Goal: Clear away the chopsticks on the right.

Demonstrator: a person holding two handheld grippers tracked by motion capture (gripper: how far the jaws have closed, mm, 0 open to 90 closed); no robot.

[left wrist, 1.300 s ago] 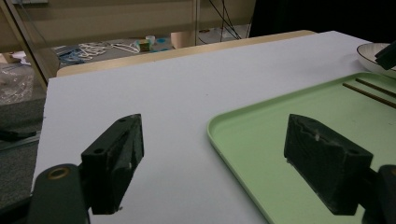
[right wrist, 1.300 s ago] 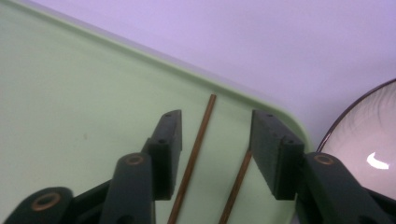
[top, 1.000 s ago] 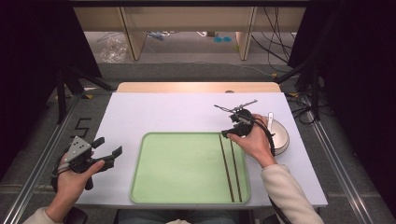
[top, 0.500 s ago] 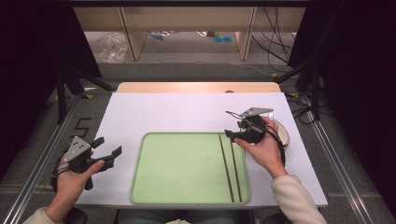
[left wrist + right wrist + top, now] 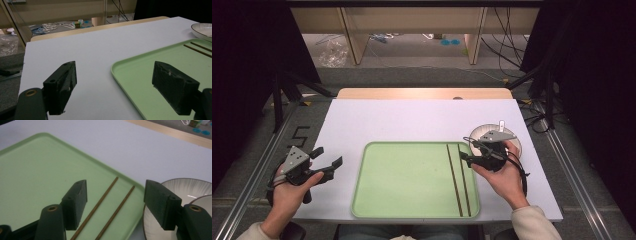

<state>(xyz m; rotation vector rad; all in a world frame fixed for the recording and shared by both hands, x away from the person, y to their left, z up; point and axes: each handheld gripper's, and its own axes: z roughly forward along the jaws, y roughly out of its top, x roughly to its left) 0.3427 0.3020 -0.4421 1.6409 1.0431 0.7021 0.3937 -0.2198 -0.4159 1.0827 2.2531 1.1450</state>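
Note:
A light green tray (image 5: 407,185) lies on the white table, with two thin brown chopsticks (image 5: 458,180) side by side on its right part. My right gripper (image 5: 467,152) is open and empty, held over the tray's right edge beside a white bowl (image 5: 518,142). In the right gripper view the chopsticks (image 5: 100,203) run between the open jaws of the right gripper (image 5: 116,200), farther down, with the bowl (image 5: 180,186) at the right. My left gripper (image 5: 328,156) is open and empty left of the tray; in its own view the left gripper (image 5: 115,85) straddles the tray's left rim (image 5: 117,75).
A white spoon handle (image 5: 501,125) sticks up from the bowl. The white table top (image 5: 412,120) stretches behind the tray to a wooden strip (image 5: 422,93) at the far edge. Metal rails run along both sides of the table.
My right gripper has drawn back toward the person and come lower beside the bowl. The left gripper and the chopsticks have stayed put.

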